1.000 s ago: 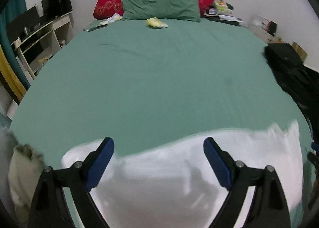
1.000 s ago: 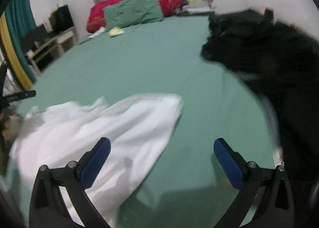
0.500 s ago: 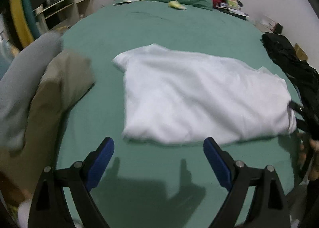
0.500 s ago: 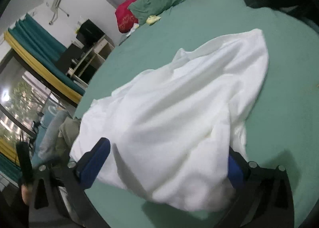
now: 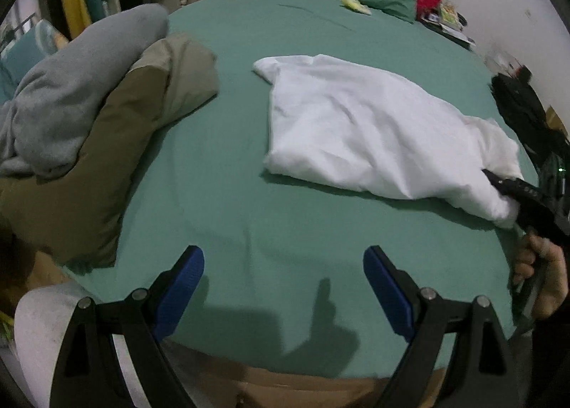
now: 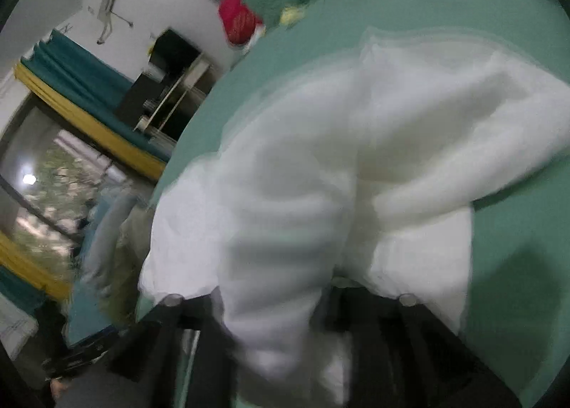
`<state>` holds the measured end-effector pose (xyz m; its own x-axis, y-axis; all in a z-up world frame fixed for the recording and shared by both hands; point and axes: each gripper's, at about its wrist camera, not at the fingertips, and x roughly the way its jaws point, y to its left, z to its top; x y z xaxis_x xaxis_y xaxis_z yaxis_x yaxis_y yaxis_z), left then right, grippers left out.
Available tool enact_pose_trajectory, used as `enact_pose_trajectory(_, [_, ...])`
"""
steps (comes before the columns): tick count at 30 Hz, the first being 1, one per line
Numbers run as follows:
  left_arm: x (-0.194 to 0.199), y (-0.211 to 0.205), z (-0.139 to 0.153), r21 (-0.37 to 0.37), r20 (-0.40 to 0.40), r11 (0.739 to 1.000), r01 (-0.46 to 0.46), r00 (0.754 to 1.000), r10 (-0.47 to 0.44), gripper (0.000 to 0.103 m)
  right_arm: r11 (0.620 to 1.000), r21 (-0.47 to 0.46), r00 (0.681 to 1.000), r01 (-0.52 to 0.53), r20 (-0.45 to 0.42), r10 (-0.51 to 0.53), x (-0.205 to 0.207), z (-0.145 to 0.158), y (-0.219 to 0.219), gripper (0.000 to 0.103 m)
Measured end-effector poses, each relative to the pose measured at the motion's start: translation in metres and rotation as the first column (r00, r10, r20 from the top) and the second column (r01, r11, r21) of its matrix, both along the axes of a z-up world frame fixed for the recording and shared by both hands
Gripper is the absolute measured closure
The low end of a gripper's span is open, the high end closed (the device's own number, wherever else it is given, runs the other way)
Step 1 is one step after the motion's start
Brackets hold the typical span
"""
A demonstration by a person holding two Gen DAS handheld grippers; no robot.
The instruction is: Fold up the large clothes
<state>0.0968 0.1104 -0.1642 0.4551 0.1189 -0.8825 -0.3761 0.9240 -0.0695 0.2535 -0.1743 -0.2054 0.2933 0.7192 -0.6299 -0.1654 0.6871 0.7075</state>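
The right gripper (image 6: 285, 297) clenches the white shirt (image 5: 374, 130) on the bed (image 5: 285, 230); the left gripper (image 5: 283, 276) hangs released.

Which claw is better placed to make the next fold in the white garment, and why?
Right. The right claw is already at the white garment's near corner, with cloth bunched over its fingers. The left claw hangs open over bare sheet, apart from the cloth.
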Motion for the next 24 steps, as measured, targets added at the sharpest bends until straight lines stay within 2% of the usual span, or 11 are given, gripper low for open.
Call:
enact_pose_trajectory(3, [0.014, -0.015, 0.007, 0.01, -0.002, 0.999, 0.045, 0.999, -0.045, 0.012, 1.0, -0.018, 1.0, -0.003, 0.017, 0.003, -0.005, 0.012, -0.011, 0.091])
enact_pose_trajectory(6, [0.034, -0.037, 0.019, 0.019, 0.028, 0.993, 0.113, 0.993, -0.114, 0.012, 0.999, -0.049, 1.0, 0.005, 0.024, -0.004, -0.009, 0.024, -0.032, 0.091])
enact_pose_trajectory(9, [0.061, -0.065, 0.028, 0.024, 0.054, 0.984, 0.178, 0.982, -0.179, 0.012, 0.993, -0.116, 0.998, 0.023, 0.064, -0.016, -0.016, 0.046, -0.055, 0.091])
enact_pose_trajectory(11, [0.085, -0.092, 0.034, 0.019, 0.075, 0.973, 0.231, 0.97, -0.232, 0.012, 0.986, -0.164, 0.996, 0.031, 0.09, -0.017, -0.031, 0.056, -0.077, 0.091])
enact_pose_trajectory(14, [0.119, -0.141, 0.04, -0.02, 0.117, 0.942, 0.336, 0.936, -0.331, 0.012, 0.968, -0.244, 0.994, 0.053, 0.101, -0.029, -0.045, 0.062, -0.095, 0.091])
enact_pose_trajectory(17, [0.147, -0.188, 0.035, -0.021, 0.126, 0.912, 0.411, 0.905, -0.405, 0.012, 0.966, -0.252, 0.995, 0.065, 0.093, -0.043, -0.043, 0.059, -0.102, 0.091])
enact_pose_trajectory(20, [0.174, -0.223, 0.012, 0.028, 0.058, 0.891, 0.453, 0.889, -0.454, 0.012, 0.956, -0.286, 0.994, 0.065, 0.1, -0.038, -0.039, 0.056, -0.101, 0.09])
enact_pose_trajectory(22, [0.192, -0.233, -0.023, 0.063, -0.051, 0.89, 0.451, 0.892, -0.448, 0.016, 0.955, -0.288, 0.994, 0.074, 0.1, -0.047, -0.038, 0.052, -0.107, 0.088])
enact_pose_trajectory(24, [0.201, -0.231, -0.051, 0.03, -0.114, 0.897, 0.441, 0.893, -0.435, 0.019, 0.963, -0.255, 0.994, 0.084, 0.085, -0.064, -0.033, 0.051, -0.112, 0.085])
